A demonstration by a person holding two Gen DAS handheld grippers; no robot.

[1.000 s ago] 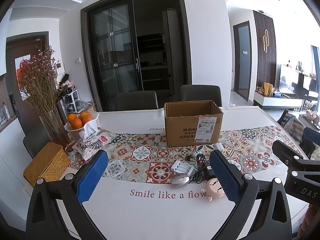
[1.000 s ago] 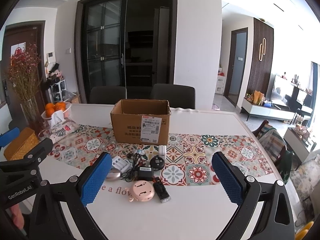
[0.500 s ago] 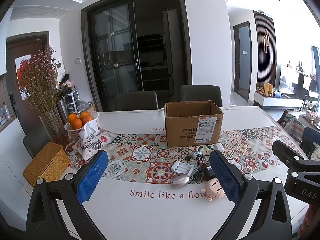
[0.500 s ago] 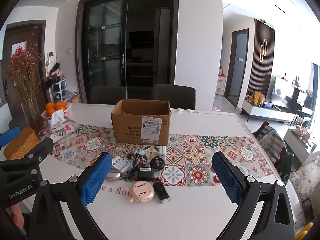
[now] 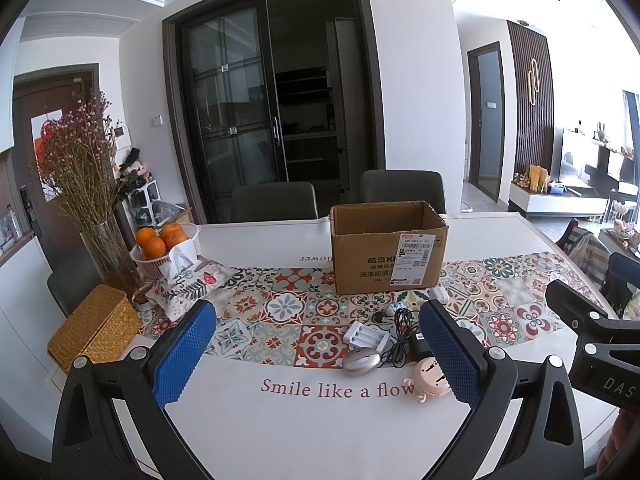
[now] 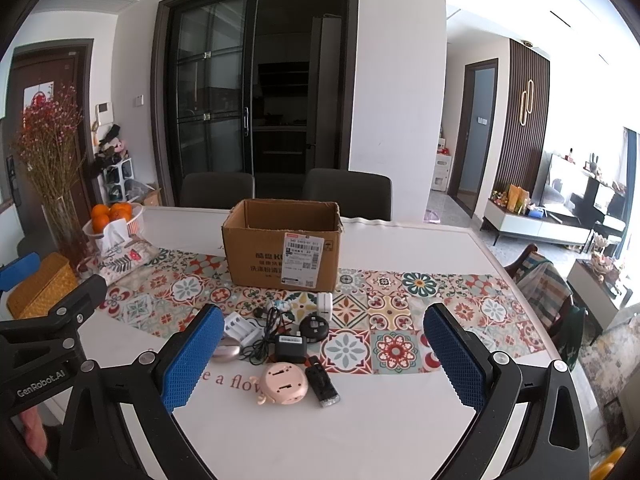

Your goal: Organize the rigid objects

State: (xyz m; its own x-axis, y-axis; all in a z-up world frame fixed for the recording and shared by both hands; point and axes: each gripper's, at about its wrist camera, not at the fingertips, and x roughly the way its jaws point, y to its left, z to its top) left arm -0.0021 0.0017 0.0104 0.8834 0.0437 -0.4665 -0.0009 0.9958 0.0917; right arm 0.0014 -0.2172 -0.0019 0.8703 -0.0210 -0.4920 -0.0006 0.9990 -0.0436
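An open cardboard box (image 6: 282, 254) stands on the patterned runner; it also shows in the left wrist view (image 5: 388, 254). In front of it lies a cluster of small items: a pink round gadget (image 6: 284, 383), a black stick-shaped device (image 6: 322, 380), a black adapter (image 6: 290, 347), a white battery charger (image 6: 242, 327), a silver mouse (image 5: 360, 361), black cables (image 5: 398, 338), a white plug (image 6: 324, 305). My left gripper (image 5: 316, 352) is open and empty, above the table's near edge. My right gripper (image 6: 320, 356) is open and empty, held over the cluster.
At the left stand a glass vase of dried flowers (image 5: 86, 184), a bowl of oranges (image 5: 162, 240), a fabric tissue pouch (image 5: 186, 286) and a woven yellow box (image 5: 94, 328). Two dark chairs (image 6: 346, 192) stand behind the white table (image 6: 400, 420).
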